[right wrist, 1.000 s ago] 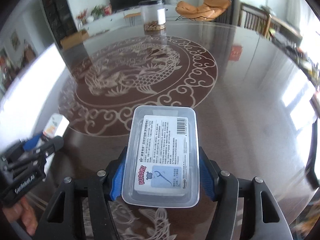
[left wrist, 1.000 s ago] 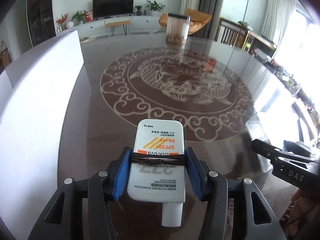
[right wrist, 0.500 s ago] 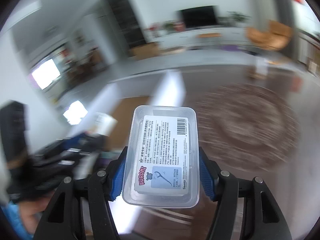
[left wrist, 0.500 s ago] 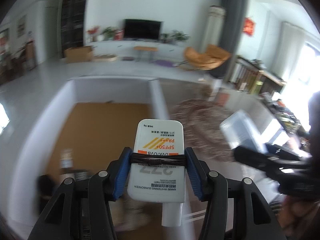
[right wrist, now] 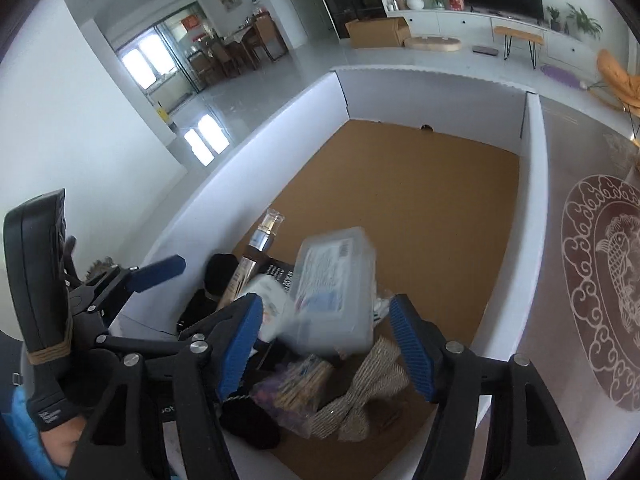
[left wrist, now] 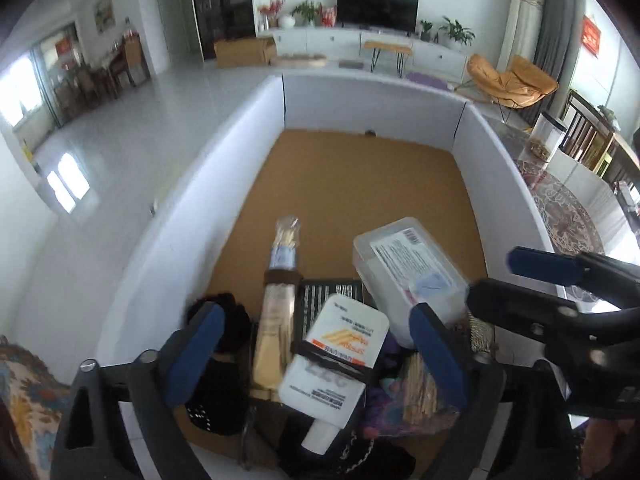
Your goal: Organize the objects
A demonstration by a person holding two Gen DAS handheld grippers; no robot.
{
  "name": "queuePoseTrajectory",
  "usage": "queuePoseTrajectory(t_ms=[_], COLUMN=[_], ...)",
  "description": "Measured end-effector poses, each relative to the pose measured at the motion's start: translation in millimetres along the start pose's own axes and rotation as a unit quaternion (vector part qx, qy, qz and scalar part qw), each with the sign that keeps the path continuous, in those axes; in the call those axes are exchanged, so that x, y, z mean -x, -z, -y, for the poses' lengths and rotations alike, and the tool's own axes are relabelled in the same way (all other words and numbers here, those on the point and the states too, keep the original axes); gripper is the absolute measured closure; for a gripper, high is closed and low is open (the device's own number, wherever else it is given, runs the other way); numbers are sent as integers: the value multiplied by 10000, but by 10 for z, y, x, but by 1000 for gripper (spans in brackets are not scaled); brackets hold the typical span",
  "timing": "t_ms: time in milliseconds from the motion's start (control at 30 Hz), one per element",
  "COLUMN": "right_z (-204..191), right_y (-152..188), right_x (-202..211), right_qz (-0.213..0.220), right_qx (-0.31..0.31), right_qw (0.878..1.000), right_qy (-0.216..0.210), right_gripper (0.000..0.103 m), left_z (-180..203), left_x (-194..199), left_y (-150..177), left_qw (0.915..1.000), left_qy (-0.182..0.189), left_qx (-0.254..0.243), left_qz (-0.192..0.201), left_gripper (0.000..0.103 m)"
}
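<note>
A large white-walled box with a brown cardboard floor lies below both grippers; it also shows in the right wrist view. My left gripper is open above its near end. The white sunscreen tube lies loose between the jaws on the pile of items. My right gripper is open. The clear plastic floss-pick box is blurred between its jaws, free of the pads, above the pile; it also shows in the left wrist view.
The near end of the box holds several items: a wrapped slim pack, a black item, a burlap bow, a dark printed box. The patterned brown table lies to the right, with a jar on it.
Both grippers swung left from the table to over the box. Both jaws opened, letting go of the sunscreen tube and the clear plastic box, which dropped toward the pile.
</note>
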State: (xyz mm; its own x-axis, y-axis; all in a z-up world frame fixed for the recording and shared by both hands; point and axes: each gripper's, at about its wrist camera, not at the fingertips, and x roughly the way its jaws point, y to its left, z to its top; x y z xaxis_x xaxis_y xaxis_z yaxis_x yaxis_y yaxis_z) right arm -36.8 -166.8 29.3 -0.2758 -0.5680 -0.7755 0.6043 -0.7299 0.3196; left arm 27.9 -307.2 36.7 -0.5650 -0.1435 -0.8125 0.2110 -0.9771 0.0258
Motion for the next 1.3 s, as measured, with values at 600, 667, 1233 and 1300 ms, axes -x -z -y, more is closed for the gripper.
queuePoseTrajectory(t_ms=[600,667,1233,1300], right_z=[-65,-110,-140,-154], right_y=[45,69,136,137], right_x=[685,656,591,597], right_qz=[33,-12,-54,-48], right_qx=[531,575,583,599], right_qw=[9950,9944,9946,9947], right_qy=[850,884,854,839], right_gripper=[12,12,12,12], left_z=[45,19,34,37], left_x=[485,537,650,677], left_y=[-19,-3,-9,-6], left_qw=[9916,9911,9890,9881], left_qy=[-818,-830,-1128,-1184], left_qx=[998,1043,922,917], left_qz=[-108,-17,266,339], left_gripper=[5,5,5,5])
